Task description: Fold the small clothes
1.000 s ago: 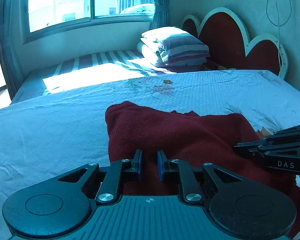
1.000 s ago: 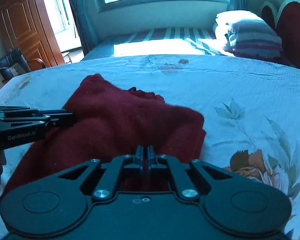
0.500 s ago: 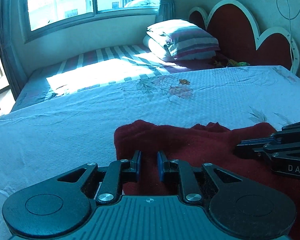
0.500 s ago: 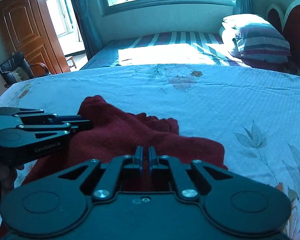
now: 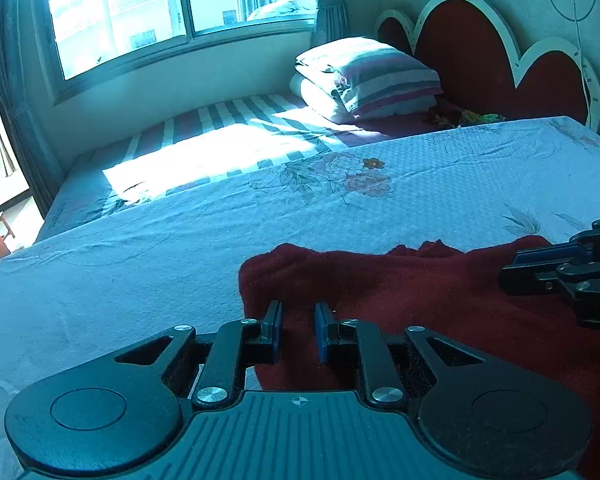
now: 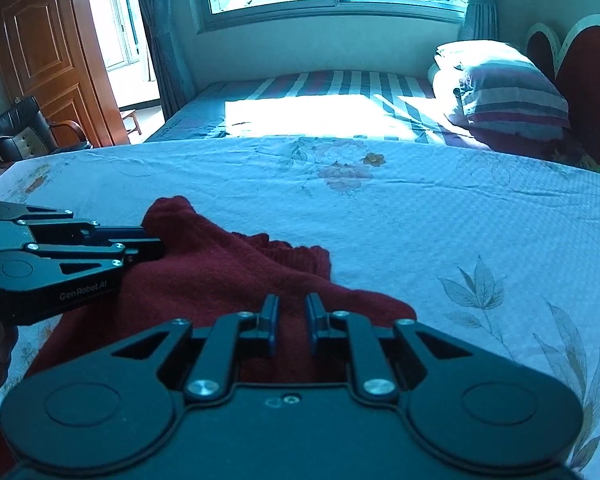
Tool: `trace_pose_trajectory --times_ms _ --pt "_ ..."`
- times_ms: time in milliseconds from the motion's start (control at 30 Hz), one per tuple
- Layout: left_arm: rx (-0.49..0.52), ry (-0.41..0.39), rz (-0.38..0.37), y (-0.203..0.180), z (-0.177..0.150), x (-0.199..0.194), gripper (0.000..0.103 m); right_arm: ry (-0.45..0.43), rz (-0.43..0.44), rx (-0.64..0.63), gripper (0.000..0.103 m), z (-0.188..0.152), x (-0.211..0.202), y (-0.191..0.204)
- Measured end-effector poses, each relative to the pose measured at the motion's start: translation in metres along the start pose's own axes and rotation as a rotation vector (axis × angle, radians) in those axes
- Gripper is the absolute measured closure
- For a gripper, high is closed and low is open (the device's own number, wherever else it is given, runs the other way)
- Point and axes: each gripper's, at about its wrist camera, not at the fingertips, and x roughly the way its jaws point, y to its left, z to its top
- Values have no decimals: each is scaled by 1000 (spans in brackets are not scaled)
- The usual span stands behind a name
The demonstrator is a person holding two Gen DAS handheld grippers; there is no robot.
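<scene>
Dark red knit garment (image 6: pixel 228 280) lying flat on the floral bedsheet (image 6: pixel 440 216), a gripper at each side.

At the garment's left edge the left gripper (image 5: pixel 297 330) has its fingers a little apart, nothing visibly pinched. At the right, the right gripper (image 6: pixel 292 322) has just been opening; its fingers stand parted above the cloth, gripping nothing. Striped pillows (image 5: pixel 376 80) lie beyond.

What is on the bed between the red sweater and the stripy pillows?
Only bare bed: the flowered sheet, then a striped sheet, between the red sweater and the stripy pillows. The right wrist view shows it best.
</scene>
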Motion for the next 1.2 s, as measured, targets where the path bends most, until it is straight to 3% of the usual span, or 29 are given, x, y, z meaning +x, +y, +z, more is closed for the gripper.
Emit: trace_pose_trajectory --times_ms 100,267,367,433,500,633,733,800,833,900,1067,1133,1200 --pt "4 -60 7 2 -8 -31 87 -51 9 -19 82 -4 -25 5" --pt "4 -29 -18 -7 -54 -64 87 -75 56 -53 82 -28 -62 15" --pt "60 -50 20 -16 -63 -55 87 38 40 -76 84 -48 -37 17" --pt "99 -31 22 -16 -57 -59 87 5 33 -81 84 -49 -33 18" --pt "90 -41 2 -10 -54 -81 87 27 22 -53 84 -40 -39 19" --pt "24 -61 -61 0 -77 -123 87 -31 12 -63 82 -44 -83 32" --pt "14 14 -102 -7 -98 -109 87 -2 4 -76 82 -63 -91 43" --pt "-20 11 -127 -3 -107 -102 87 125 -26 -66 81 -77 -62 44" --pt "-21 17 -136 1 -107 -103 87 83 -34 -77 81 -82 -60 46" --pt "-50 24 -157 13 -106 -116 87 88 -57 -52 81 -78 -62 50" --pt "-48 19 -214 20 -126 -145 87 0 -61 -40 80 -83 -114 63" --pt "-27 59 -212 14 -138 -135 87 21 -58 -26 80 -94 -114 63" --pt "-22 37 -206 12 -145 -130 84 111 -92 5 80 -106 -92 58"
